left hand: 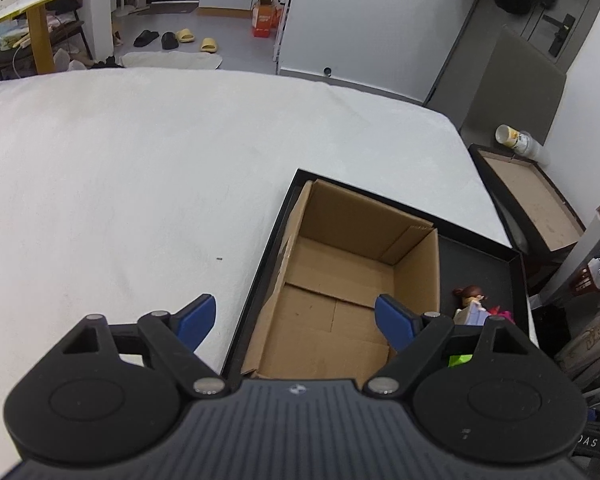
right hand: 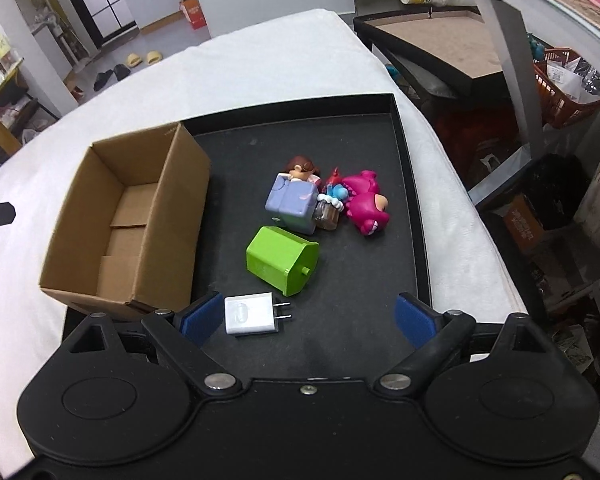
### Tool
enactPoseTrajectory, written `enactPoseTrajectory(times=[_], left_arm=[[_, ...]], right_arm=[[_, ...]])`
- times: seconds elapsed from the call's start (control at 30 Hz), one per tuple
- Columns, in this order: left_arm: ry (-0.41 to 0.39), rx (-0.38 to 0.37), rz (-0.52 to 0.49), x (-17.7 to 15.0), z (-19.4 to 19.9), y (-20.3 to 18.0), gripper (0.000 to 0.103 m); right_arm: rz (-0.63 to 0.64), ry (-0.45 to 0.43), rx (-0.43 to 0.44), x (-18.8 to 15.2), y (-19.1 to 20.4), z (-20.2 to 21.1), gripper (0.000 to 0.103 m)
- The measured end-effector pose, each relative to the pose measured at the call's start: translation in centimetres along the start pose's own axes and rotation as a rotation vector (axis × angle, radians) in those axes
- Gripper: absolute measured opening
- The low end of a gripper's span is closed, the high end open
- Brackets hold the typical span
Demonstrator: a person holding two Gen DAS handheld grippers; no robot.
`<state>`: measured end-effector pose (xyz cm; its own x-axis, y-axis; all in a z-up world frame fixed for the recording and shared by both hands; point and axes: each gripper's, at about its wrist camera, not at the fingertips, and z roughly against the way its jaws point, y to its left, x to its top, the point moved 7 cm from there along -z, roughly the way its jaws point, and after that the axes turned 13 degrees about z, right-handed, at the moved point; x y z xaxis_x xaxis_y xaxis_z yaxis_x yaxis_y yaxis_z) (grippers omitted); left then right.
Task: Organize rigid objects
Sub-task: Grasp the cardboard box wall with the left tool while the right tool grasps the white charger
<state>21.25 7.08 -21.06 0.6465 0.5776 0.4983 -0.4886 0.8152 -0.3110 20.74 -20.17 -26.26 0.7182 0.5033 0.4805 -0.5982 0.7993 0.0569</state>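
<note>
**Hovering both open grippers over the toy tray**

Holding your left gripper (left hand: pixel 296 322) above the open cardboard box (left hand: pixel 340 280), you have its blue pads spread wide with nothing between them. The box sits in the left part of a shallow black tray (right hand: pixel 410 184) on a white-covered surface (left hand: pixel 140 180).

Your right gripper (right hand: pixel 310 320) is also released and holds nothing. Just ahead of its left pad lies a white plug-in charger (right hand: pixel 250 314), prongs pointing right. Beyond it, a lime green block (right hand: pixel 282 266) lies tipped on its side. Farther back, clustered and touching, are a brown-haired figurine on a lavender block (right hand: pixel 294 198), a small blue and red toy (right hand: pixel 334 192) and a magenta bear figure (right hand: pixel 366 202).
</note>
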Motion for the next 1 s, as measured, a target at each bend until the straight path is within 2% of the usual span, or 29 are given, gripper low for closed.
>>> enactPoseTrajectory(times=[0.1,0.27,0.4,0.67,0.8,1.0], left_arm=[[0.022,0.001,0.058,-0.5,-0.9,0.6,0.076],[0.062,0.008,0.128,-1.1,-1.6,1.5,0.07],[0.059,0.025,0.121,-1.4,-2.0,2.1,0.068],[0.092,0.041,0.142,-2.2,-4.0,3.6,0.052],[0.097,0.045,0.155,-2.6,-4.9,4.2,0.045],[0.109,0.031,0.157,-2.6,-6.0,3.8,0.041]], right_arm=[[0.01,0.014,0.015,-0.1,0.4,-1.2,0.092],[0.006,0.041,0.041,-0.8,1.3,-3.5,0.092],[0.012,0.078,0.05,-1.4,2.2,-5.4,0.092],[0.058,0.107,0.048,-1.7,4.0,-7.8,0.092],[0.12,0.122,0.014,-1.8,5.1,-9.0,0.092],[0.183,0.137,-0.023,-1.8,6.1,-10.1,0.092]])
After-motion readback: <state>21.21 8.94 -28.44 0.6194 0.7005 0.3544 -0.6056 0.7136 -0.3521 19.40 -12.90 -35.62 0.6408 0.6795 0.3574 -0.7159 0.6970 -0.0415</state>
